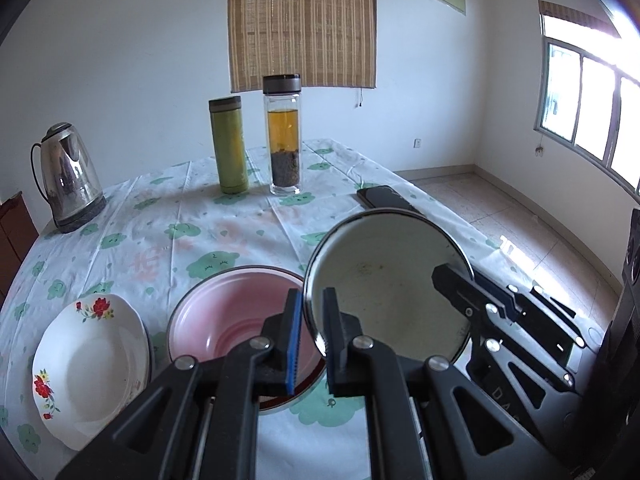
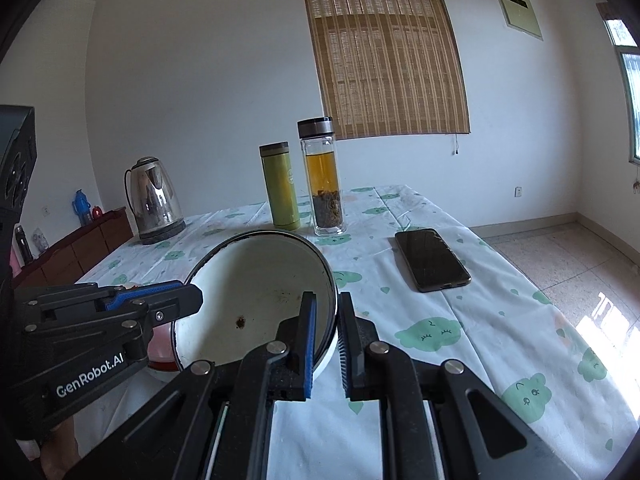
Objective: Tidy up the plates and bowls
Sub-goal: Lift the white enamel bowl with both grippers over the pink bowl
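Fingers of left gripper [image 1: 311,340] & right gripper [image 2: 327,346] both pinch white bowl [image 1: 388,284] rim, tilted above pink bowl [image 1: 240,312] on table [image 1: 168,216].

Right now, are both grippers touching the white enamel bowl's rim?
Touching. In the right wrist view, the right gripper pinches the white enamel bowl; in the left wrist view, the left gripper straddles the opposite rim.

white walls [image 2: 200,80] | bamboo blind [image 2: 384,60] | tiled floor [image 2: 580,264] | sunlit window [image 1: 580,108]
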{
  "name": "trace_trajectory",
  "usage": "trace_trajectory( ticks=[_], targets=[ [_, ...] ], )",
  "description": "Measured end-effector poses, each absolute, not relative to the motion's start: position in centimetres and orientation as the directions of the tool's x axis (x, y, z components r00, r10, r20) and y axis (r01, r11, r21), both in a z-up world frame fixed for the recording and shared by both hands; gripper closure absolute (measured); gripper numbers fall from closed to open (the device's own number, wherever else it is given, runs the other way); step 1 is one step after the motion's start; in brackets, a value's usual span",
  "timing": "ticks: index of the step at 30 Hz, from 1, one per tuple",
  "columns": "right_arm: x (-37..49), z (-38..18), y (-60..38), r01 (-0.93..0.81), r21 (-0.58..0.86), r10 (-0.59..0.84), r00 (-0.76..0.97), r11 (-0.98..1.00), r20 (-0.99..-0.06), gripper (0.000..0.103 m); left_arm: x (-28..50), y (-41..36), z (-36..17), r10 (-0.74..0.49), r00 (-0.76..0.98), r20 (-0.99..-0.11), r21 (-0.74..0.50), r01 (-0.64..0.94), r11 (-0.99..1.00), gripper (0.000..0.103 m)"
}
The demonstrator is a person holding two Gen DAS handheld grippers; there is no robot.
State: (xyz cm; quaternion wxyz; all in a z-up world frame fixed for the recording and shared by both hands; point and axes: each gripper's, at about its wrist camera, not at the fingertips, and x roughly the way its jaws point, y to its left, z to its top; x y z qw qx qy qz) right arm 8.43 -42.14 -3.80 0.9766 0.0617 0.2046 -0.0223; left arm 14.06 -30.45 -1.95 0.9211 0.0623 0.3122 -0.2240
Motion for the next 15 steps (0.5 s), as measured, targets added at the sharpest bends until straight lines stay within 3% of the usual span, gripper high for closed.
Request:
trace_trajectory(
  ticks=[6,15],
  targets=[
    [7.8,-3.1,-41.4,0.049,0.105,-0.01,0.94,0.993,-0.34,0.092,13.9,-29.4,-1.8,-0.377,0.709,-0.596,-0.037,0.444,0.895,0.096],
    [8.1,-2.3,-38.8,0.026,0.066,-0.003,0.945,0.997,-0.326,0.092,13.8,-26.6,-0.8,-0.381,0.73,-0.567,-0.074,0.415,0.907,0.096]
  ],
)
